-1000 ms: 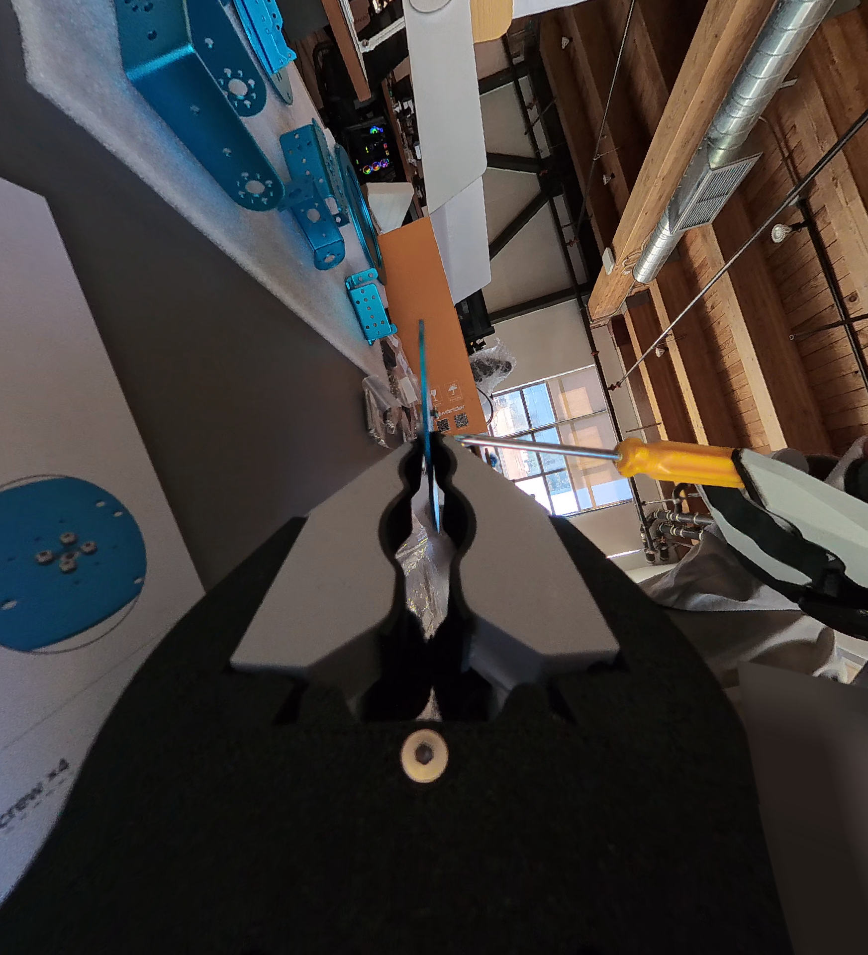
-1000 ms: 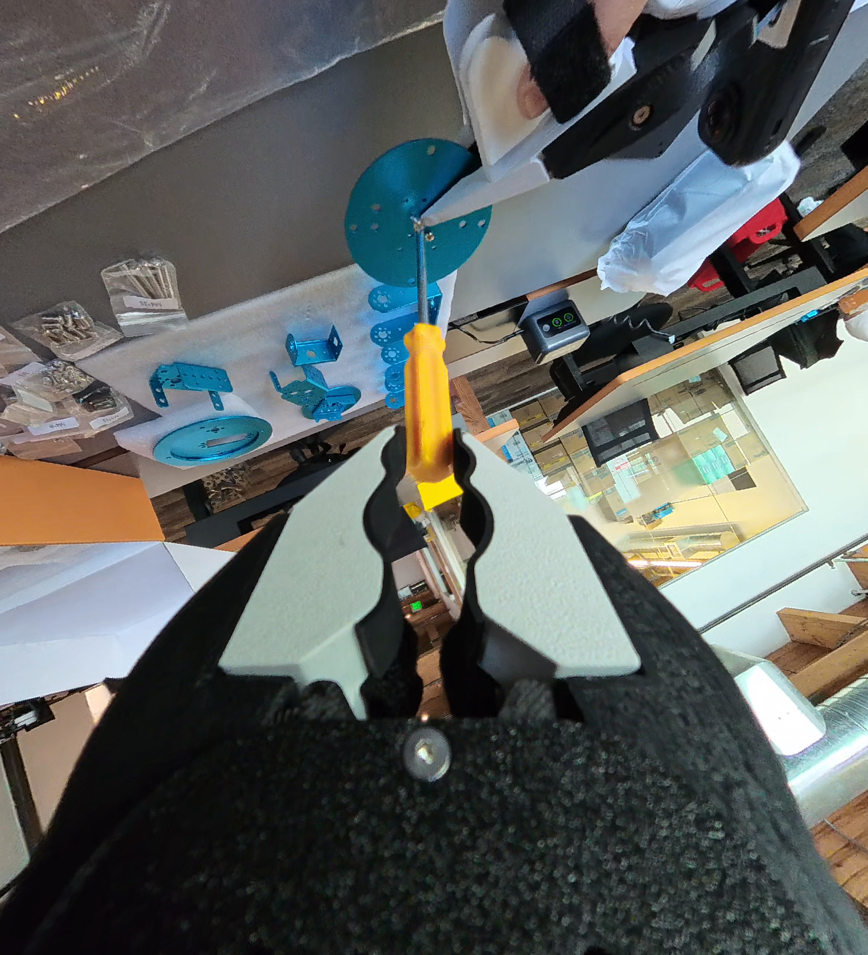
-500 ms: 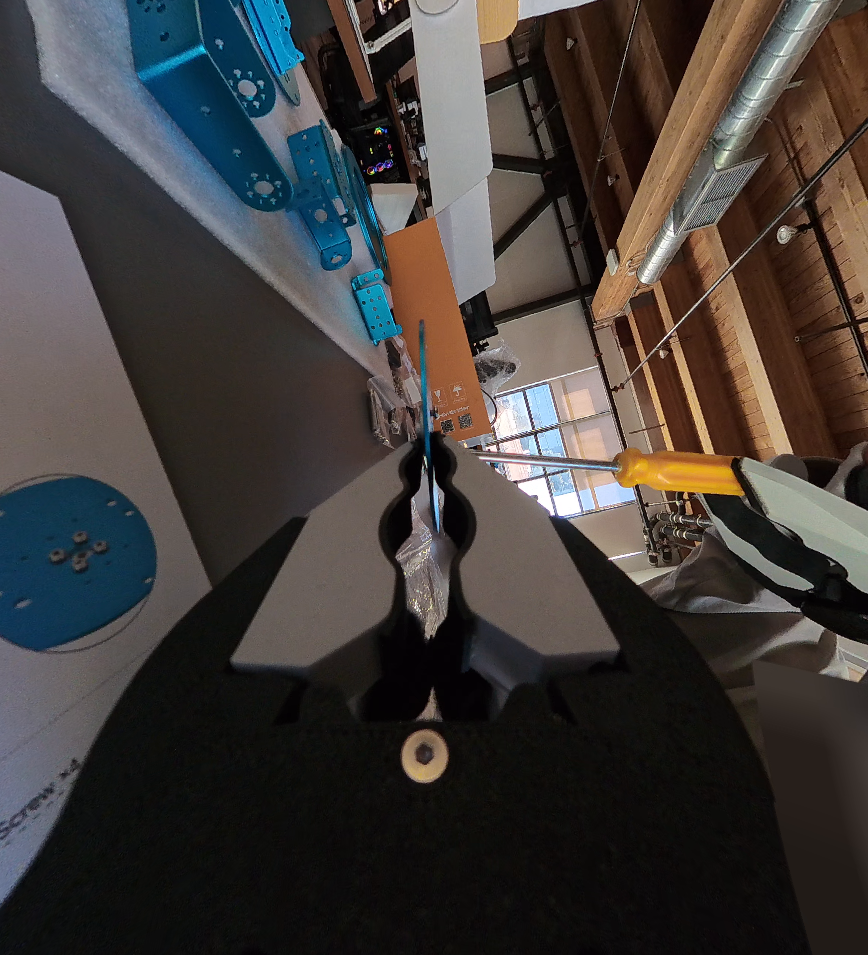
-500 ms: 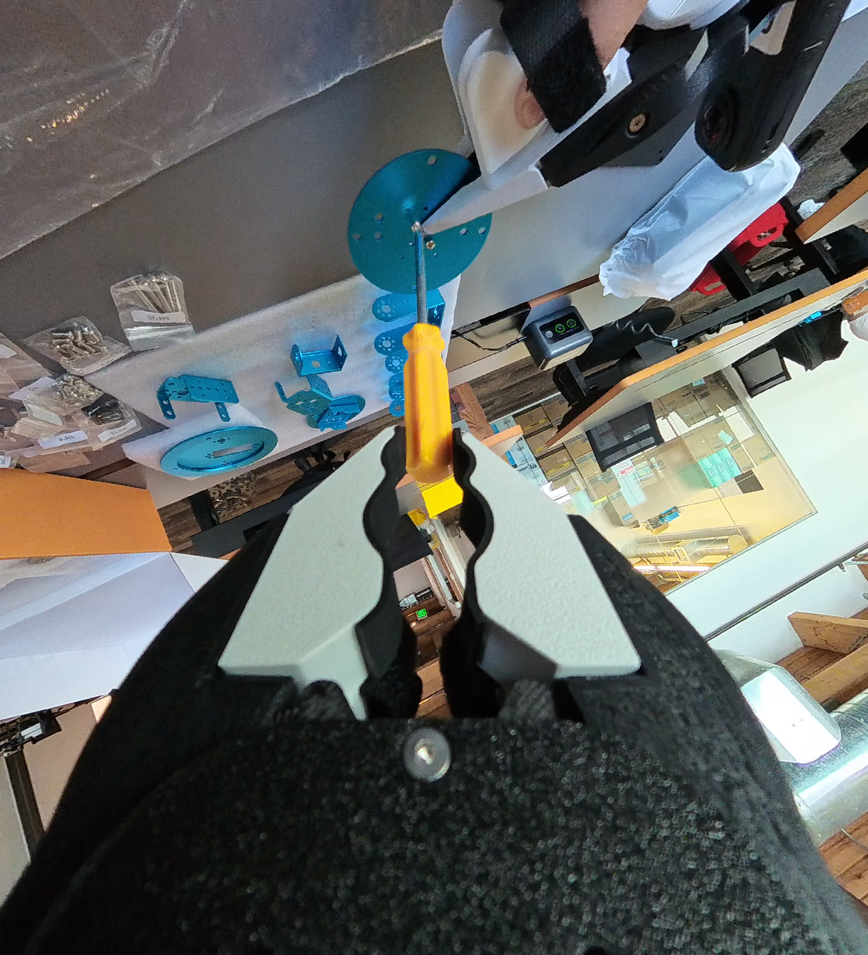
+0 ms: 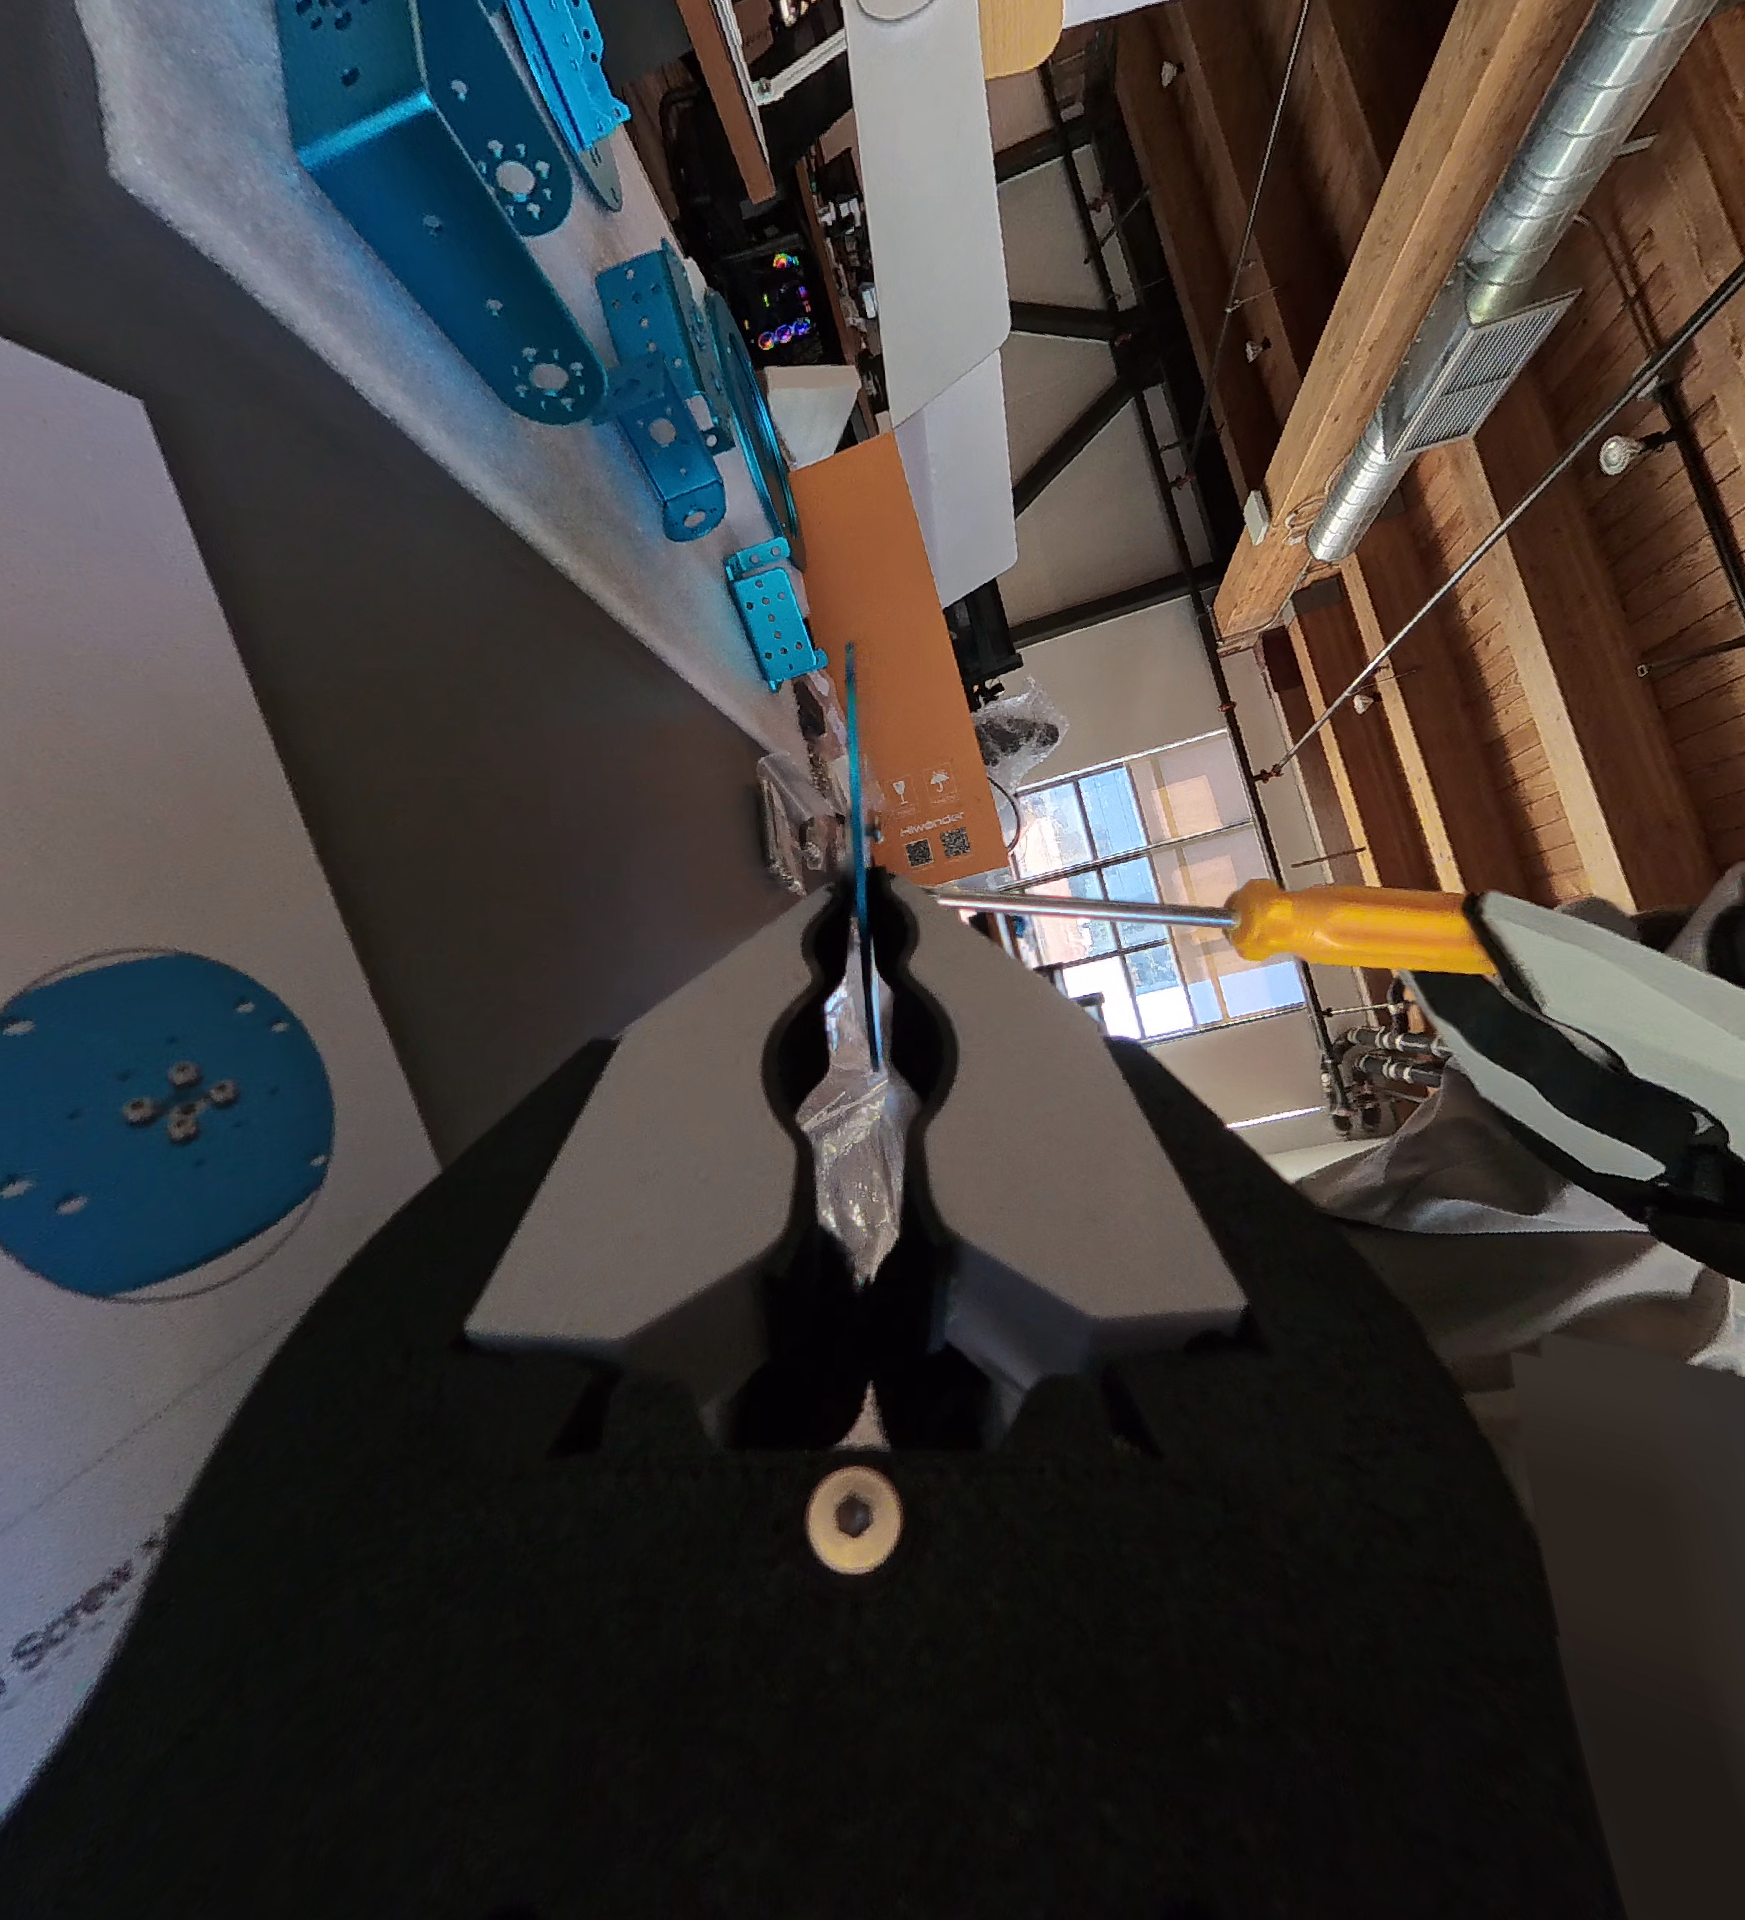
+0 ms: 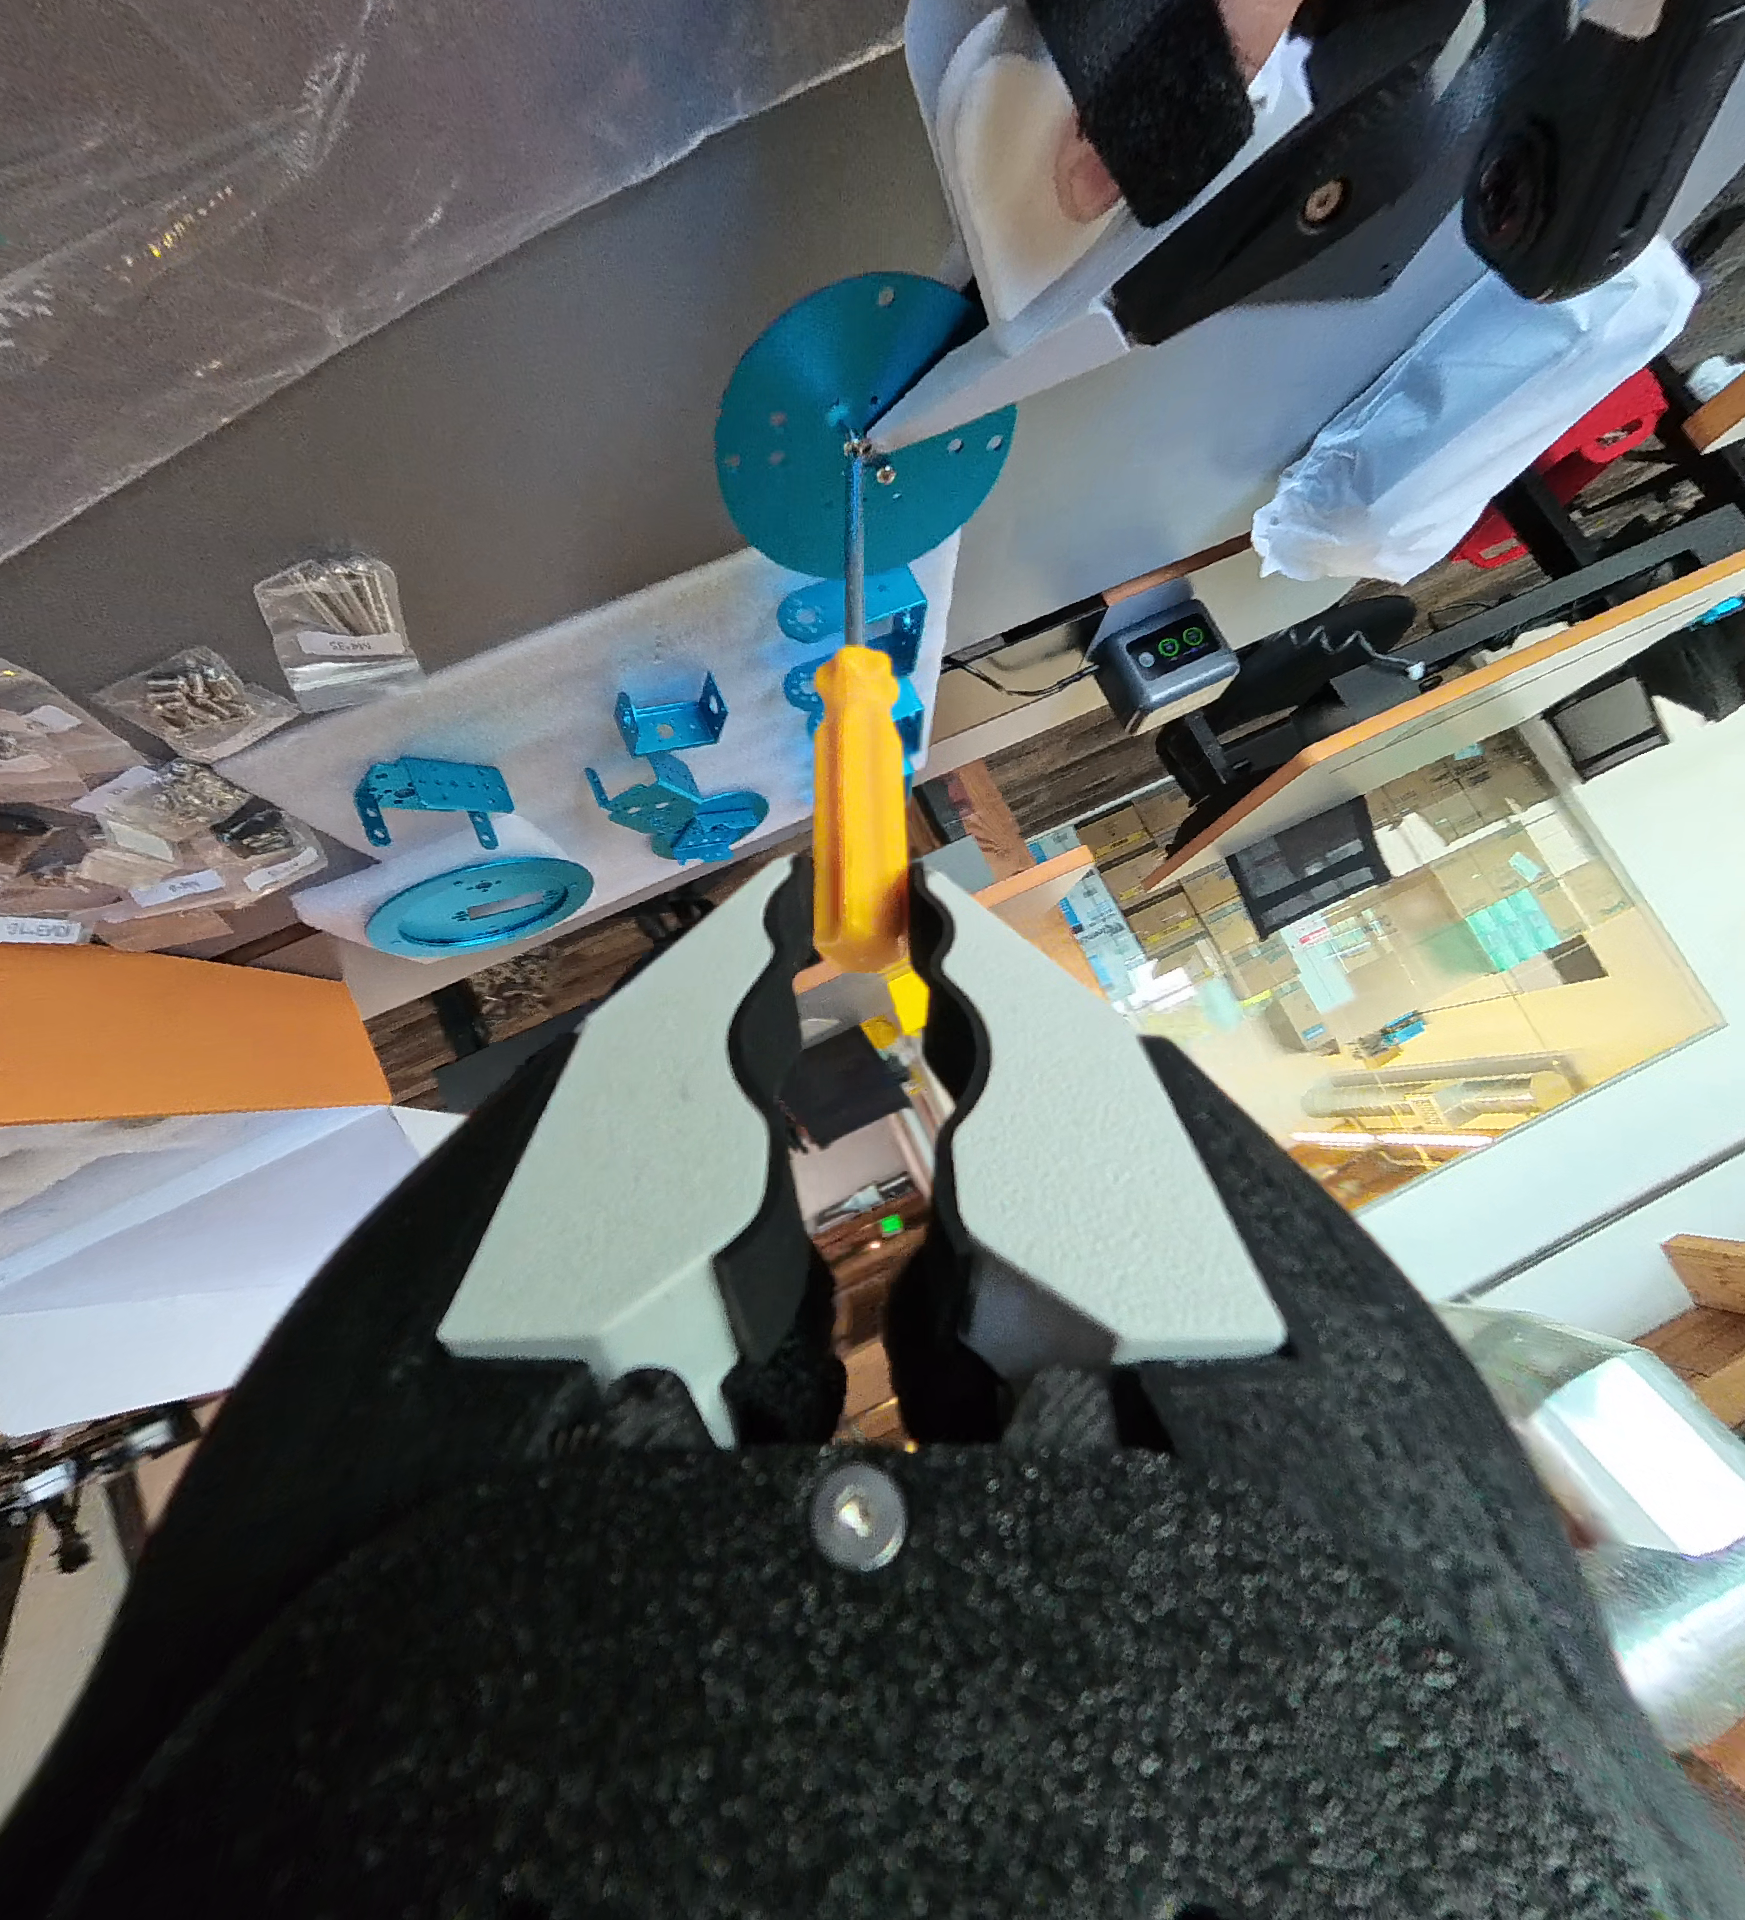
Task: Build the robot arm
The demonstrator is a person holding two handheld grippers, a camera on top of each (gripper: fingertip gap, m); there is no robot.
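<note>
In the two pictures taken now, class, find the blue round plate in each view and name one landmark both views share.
Left wrist view: blue round plate seen edge-on, a thin line rising from between the near fingers, just above centre.
Right wrist view: the plate faces the camera, upper centre, pinched by the far gripper.
Shared landmark: the orange-handled screwdriver, its tip at the plate.

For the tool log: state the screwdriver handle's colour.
Orange-yellow; the screwdriver handle shows best in the right wrist view, between the right gripper fingers.

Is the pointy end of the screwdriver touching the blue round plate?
Touching. In the right wrist view the screwdriver tip sits on a small screw near the middle of the blue round plate, with no gap showing.
</note>
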